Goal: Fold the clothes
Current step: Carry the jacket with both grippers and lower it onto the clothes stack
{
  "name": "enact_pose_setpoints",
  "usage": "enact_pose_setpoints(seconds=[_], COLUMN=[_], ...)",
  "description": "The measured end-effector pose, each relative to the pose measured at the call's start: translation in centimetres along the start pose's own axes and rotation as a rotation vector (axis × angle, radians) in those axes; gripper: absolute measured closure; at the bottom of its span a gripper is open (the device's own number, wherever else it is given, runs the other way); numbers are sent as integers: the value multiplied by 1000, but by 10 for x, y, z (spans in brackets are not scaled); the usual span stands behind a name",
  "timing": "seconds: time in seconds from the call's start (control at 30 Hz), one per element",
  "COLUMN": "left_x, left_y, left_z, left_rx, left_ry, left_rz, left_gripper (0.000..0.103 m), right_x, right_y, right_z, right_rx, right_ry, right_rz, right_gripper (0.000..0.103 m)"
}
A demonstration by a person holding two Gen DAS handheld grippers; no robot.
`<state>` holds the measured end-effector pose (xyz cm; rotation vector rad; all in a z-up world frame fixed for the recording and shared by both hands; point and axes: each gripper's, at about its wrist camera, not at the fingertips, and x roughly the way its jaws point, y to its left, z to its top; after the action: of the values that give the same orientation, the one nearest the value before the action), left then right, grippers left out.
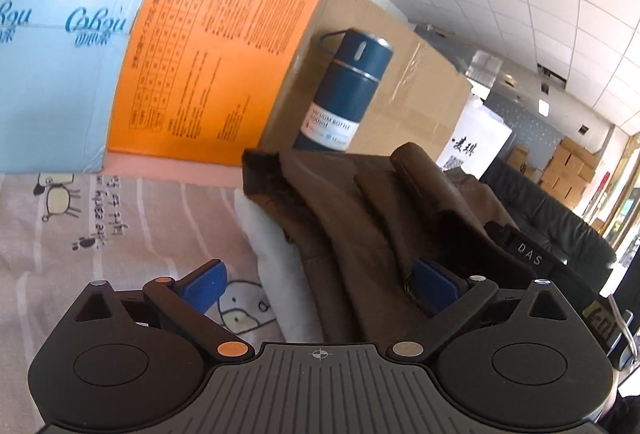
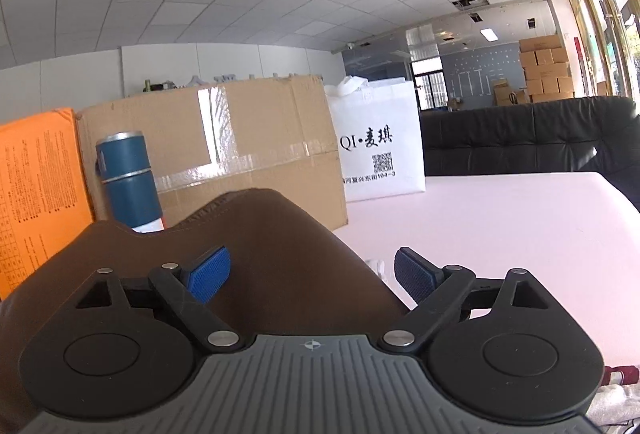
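Observation:
A brown garment point(image 1: 360, 218) lies folded in a heap on top of a white piece point(image 1: 276, 246) on a pink striped cloth point(image 1: 120, 226). My left gripper point(image 1: 320, 284) is open, low over the heap's near edge; its right pad point(image 1: 434, 286) touches the brown fabric, its left pad point(image 1: 204, 284) is over the striped cloth. In the right wrist view the brown garment point(image 2: 248, 246) bulges up in front. My right gripper point(image 2: 312, 274) is open at its right edge; the left pad point(image 2: 210, 276) is over the fabric, the right pad point(image 2: 414, 278) over the pink table point(image 2: 500, 234).
Behind the clothes stand a blue vacuum bottle point(image 1: 348, 90), a cardboard box point(image 1: 404, 86), an orange printed sheet point(image 1: 216, 42) and a light blue box point(image 1: 60, 34). A white bag point(image 2: 380, 142) stands on the table. A black sofa point(image 2: 528, 138) is beyond.

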<state>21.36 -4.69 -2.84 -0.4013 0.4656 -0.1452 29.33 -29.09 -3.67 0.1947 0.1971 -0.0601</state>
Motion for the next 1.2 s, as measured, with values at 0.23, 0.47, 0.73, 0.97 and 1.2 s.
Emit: enact_pose_setpoints(seconds=[0.23, 0.47, 0.73, 0.97, 1.2], left_x=[-5, -44, -134, -189, -192], left_y=[-6, -9, -6, -9, -19], left_z=[-1, 4, 5, 9, 21], left_rx=[44, 93, 172, 321, 334], left_ry=[0, -51, -169, -269, -246], left_rz=[23, 61, 76, 47, -131], left_gripper=[0, 0, 0, 0, 0], right_x=[11, 4, -49, -132, -221], right_y=[-2, -10, -27, -32, -4], right_z=[-10, -12, -7, 19, 52], right_rx=[4, 55, 215, 285, 126], right_ry=[38, -1, -195, -242, -76], right_rz=[-29, 1, 91, 145, 469], right_gripper=[3, 0, 0, 0, 0])
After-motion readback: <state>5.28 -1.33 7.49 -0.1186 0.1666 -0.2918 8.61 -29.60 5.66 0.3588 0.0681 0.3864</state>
